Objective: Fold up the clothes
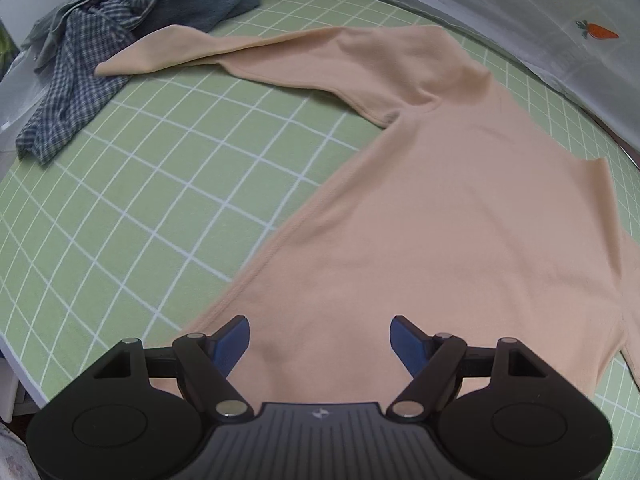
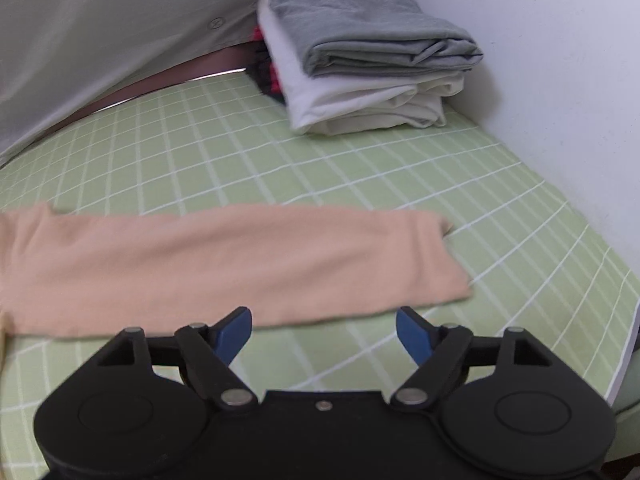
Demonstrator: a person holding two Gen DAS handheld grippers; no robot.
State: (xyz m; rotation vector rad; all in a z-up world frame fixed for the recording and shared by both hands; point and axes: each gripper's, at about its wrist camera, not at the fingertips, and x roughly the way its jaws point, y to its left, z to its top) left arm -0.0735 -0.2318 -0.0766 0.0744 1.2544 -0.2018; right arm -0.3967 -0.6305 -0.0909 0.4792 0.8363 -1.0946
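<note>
left wrist: left gripper [image 1: 320,338] spread above peach shirt [image 1: 440,208]; right gripper [image 2: 324,330] spread, empty.

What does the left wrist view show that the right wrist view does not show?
Only the left wrist view: the body of the peach long-sleeved top, a heap of blue-and-white checked cloth with a folded grey-blue garment against it, and the open left gripper.

Only the right wrist view: a stack of folded clothes, grey on top and white beneath, beside a white wall, and the open right gripper.

Both: the green grid-patterned mat and one spread peach sleeve each.
</note>
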